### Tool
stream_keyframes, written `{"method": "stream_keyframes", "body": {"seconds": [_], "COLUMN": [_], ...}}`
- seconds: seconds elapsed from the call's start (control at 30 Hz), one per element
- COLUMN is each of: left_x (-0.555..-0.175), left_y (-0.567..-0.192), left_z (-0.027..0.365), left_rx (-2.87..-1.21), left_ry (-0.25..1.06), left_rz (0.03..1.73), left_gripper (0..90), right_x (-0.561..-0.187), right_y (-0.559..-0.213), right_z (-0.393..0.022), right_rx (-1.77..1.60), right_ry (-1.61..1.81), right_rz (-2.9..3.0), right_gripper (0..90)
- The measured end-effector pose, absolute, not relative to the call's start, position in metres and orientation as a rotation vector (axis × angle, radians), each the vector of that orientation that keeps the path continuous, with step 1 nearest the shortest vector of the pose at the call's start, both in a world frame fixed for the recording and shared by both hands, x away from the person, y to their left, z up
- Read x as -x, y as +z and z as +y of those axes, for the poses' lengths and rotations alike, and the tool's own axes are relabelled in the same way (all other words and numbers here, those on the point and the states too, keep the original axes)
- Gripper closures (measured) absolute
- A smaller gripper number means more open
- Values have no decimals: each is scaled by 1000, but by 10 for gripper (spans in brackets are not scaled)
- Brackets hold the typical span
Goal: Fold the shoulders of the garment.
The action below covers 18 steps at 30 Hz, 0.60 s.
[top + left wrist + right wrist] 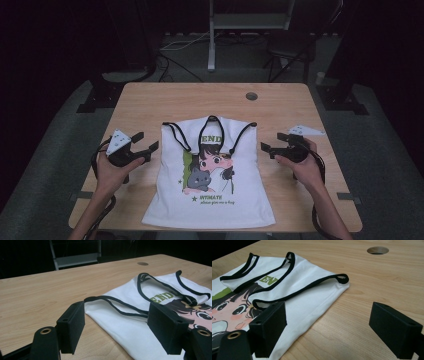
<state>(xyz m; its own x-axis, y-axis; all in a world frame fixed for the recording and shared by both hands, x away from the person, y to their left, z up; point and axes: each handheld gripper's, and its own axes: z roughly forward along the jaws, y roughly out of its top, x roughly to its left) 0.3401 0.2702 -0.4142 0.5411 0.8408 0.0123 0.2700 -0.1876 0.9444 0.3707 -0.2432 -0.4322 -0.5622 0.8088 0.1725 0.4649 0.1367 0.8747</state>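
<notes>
On the wooden table point(150, 97), seen from the high view, a white sleeveless top point(210, 200) with black trim lay flat in the middle, straps toward the far edge, hem toward the near edge. Its print showed a dark-haired cartoon girl hugging a grey cat; green letters "END" sat at the neckline, and lower down a green word read roughly "INTIMATE" with a smaller line beneath, too fine to read. At the left, the left gripper point(146, 141) sat in the person's hand just beside the top's left edge, jaws apart, nothing between them. At the right, the right gripper point(273, 143) hovered just beside the top's right edge, jaws apart too, also empty. A round hole point(251, 96) showed in the far part of the table.

Over to the left gripper view: both black jaws stood wide apart above the tabletop point(37, 295), and the top's point(120, 322) near left shoulder corner with its black-edged strap lay between and beyond them. The right-hand jaw hung over the cloth; whether it touched, I couldn't tell. "END" read in green past the straps.

Right gripper view now: jaws wide again, bare wood point(352, 322) between them. The left-hand jaw hovered over the top's point(312, 292) edge, "EN" visible in green, the hole point(377, 250) far off.
</notes>
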Motion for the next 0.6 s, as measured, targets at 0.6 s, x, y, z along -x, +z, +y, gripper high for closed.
{"method": "stream_keyframes", "body": {"seconds": [0.6], "left_x": [-361], "left_y": [-415], "left_z": [267], "left_rx": [-1710], "left_ry": [680], "left_rz": [958], "left_gripper": [301], "right_x": [-382], "right_y": [-430], "right_z": [-241], "right_rx": [-1232], "right_ry": [1399], "right_rz": [2064], "right_gripper": [139]}}
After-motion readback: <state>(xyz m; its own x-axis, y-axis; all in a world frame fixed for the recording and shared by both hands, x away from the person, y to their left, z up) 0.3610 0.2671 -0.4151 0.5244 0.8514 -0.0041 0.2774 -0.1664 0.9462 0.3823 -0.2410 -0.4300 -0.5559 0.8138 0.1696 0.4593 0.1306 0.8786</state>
